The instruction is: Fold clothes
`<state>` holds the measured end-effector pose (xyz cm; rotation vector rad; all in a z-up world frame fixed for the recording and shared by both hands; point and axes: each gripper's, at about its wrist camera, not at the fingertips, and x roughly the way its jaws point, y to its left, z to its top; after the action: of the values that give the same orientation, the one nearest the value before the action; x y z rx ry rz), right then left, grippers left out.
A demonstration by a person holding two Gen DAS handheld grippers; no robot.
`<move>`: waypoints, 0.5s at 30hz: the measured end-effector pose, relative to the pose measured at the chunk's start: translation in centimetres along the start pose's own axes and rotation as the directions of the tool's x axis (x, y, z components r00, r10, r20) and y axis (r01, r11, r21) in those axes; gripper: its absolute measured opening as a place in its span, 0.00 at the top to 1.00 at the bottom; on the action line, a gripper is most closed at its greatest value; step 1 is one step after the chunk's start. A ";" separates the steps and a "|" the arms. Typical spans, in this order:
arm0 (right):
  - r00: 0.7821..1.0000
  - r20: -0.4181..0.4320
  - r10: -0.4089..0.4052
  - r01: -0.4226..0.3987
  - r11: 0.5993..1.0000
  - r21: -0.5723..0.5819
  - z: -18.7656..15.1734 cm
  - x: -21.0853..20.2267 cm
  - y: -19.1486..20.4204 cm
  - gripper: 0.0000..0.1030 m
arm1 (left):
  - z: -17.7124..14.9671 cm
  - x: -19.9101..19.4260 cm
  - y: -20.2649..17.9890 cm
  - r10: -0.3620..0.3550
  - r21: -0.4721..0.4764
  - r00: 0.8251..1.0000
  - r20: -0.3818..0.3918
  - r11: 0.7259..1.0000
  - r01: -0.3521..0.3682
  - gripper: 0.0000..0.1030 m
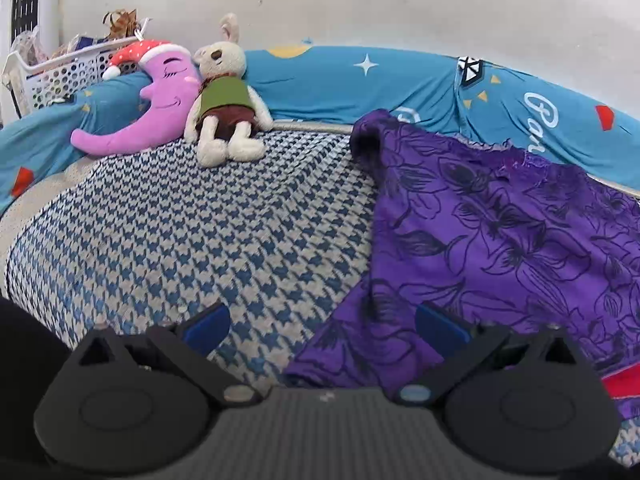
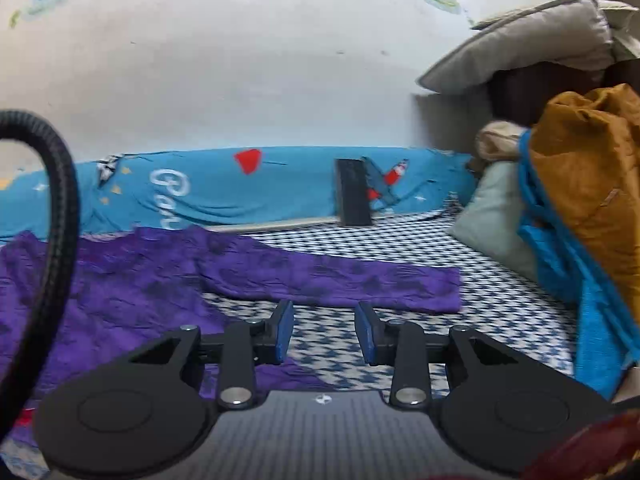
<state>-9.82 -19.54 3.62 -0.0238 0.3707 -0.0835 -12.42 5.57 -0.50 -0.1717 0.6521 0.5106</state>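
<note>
A bed (image 1: pixel 200 240) with a blue-and-white houndstooth cover fills both views, backed by a pale wall and a long teal bolster (image 1: pixel 340 80) printed with stars. At the bolster's left end lean a pink moon plush (image 1: pixel 160 96) and a stuffed rabbit (image 1: pixel 224 100), with a white basket (image 1: pixel 52 72) behind them. On the right side of the bed a heap of bedding and an ochre cloth (image 2: pixel 592 184) is stacked.

The task's thing, a purple floral garment (image 1: pixel 500 240), lies spread on the cover between the two tools. From the left tool (image 1: pixel 322 330) it lies to the right and ahead: its near left edge runs diagonally away, and the right pad sits over the fabric while the left pad sits over bare cover. From the right tool (image 2: pixel 324 332) the body lies to the left, and a long sleeve or leg (image 2: pixel 332 280) stretches rightward across the view just ahead of the pads, its long axis crosswise to the fingers.

Both tools are released, pads parted, the left one wider, with nothing between them. Each hangs close to its own side of the garment, so each side would fall to the nearer tool. The sleeve end is nearest the right one.

The garment looks mostly flat rather than folded, though its far edges are hidden.
</note>
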 end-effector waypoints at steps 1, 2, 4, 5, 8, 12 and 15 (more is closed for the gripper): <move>1.000 -0.005 0.022 -0.022 1.000 -0.006 0.0 0.0 0.3 0.67 | 0.0 0.1 0.2 -0.001 -0.007 1.000 -0.007 1.000 0.001 0.00; 0.999 -0.011 0.050 -0.050 0.999 -0.010 -0.1 0.1 0.6 0.67 | -0.1 0.2 0.3 0.002 -0.013 1.000 -0.011 1.000 -0.002 0.00; 0.995 -0.020 0.099 -0.099 0.995 -0.018 -0.2 0.0 1.2 0.67 | -0.1 0.4 0.7 0.017 -0.027 1.000 -0.019 0.999 -0.018 0.00; 0.992 -0.022 0.126 -0.127 0.992 -0.026 -0.3 0.0 1.6 0.67 | -0.1 0.5 0.9 0.025 -0.034 0.999 -0.022 0.999 -0.026 0.00; 0.976 -0.027 0.217 -0.218 0.975 -0.043 -0.5 -0.4 3.0 0.67 | -0.1 0.6 1.8 0.048 -0.061 0.998 -0.028 0.997 -0.049 0.00; 0.937 -0.049 0.346 -0.349 0.932 -0.092 -0.8 -0.8 5.8 0.67 | 0.4 0.7 2.9 0.053 -0.103 0.998 -0.033 0.993 -0.056 0.00; 0.892 -0.071 0.447 -0.453 0.881 -0.138 -1.1 -1.4 8.3 0.67 | 1.0 0.9 3.6 0.049 -0.132 0.998 -0.038 0.990 -0.054 0.00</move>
<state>-10.85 -11.19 2.73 -0.0855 0.4112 0.4082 -13.15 9.36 -0.27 -0.2905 0.6582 0.6020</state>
